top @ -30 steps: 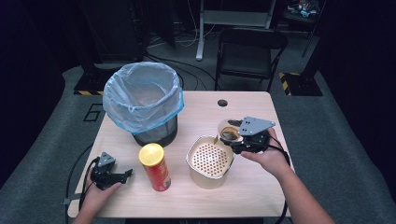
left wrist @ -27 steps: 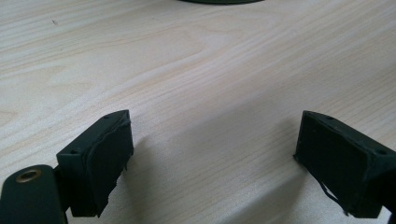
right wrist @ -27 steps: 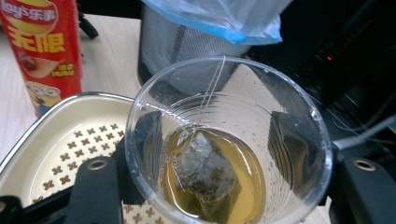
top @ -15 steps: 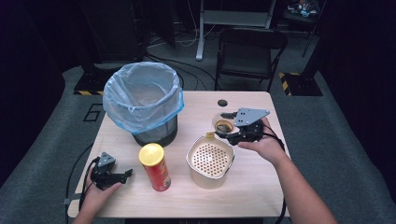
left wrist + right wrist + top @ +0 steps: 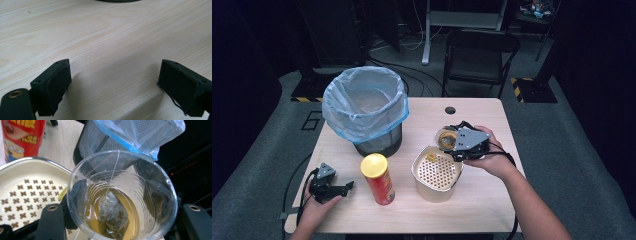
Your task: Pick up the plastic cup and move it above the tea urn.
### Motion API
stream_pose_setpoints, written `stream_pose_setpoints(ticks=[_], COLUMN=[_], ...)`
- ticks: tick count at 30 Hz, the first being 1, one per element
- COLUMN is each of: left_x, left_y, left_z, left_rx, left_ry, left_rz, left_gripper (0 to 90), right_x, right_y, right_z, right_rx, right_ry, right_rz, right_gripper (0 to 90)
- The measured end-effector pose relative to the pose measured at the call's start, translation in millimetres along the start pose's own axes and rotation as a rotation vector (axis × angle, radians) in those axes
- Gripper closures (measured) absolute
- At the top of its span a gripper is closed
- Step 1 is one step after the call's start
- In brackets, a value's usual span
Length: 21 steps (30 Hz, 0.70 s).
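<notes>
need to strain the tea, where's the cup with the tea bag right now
In the high view the clear plastic cup is at the table's right side, gripped by the right hand-held gripper and tilted above the far rim of the cream perforated strainer bowl, right of the lined bin.

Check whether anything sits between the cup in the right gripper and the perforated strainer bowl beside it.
Nothing visible does. The right gripper holds the clear cup, with tea and a teabag inside, tilted right at the rim of the strainer bowl; no object lies between them.
</notes>
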<state>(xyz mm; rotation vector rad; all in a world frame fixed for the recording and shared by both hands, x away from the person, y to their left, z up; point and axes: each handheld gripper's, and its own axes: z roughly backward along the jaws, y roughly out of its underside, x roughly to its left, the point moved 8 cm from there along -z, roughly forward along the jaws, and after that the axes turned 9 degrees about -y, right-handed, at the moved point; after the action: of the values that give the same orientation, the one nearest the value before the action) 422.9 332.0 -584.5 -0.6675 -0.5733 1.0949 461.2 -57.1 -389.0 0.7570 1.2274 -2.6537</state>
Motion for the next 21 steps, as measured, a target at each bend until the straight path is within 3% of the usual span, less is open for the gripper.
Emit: stream_pose_setpoints(ticks=[4,14,21], left_x=[0.0,0.0,0.0], left_y=[0.0,0.0,0.0], left_z=[0.0,0.0,0.0], left_rx=[0.000,0.000,0.000], left_ry=[0.000,0.000,0.000], left_rz=[0.000,0.000,0.000], left_gripper=[10.9,10.9,10.9], right_x=[1.0,14.1,15.2], right_y=[-0.1,5.8,3.0], right_z=[0.5,-7.4,-6.2], right_rx=[0.016,0.147,0.131], right_ry=[0.027,0.064,0.069], right_rz=[0.058,0.235,0.227], right_gripper=[36.1,36.7,36.8])
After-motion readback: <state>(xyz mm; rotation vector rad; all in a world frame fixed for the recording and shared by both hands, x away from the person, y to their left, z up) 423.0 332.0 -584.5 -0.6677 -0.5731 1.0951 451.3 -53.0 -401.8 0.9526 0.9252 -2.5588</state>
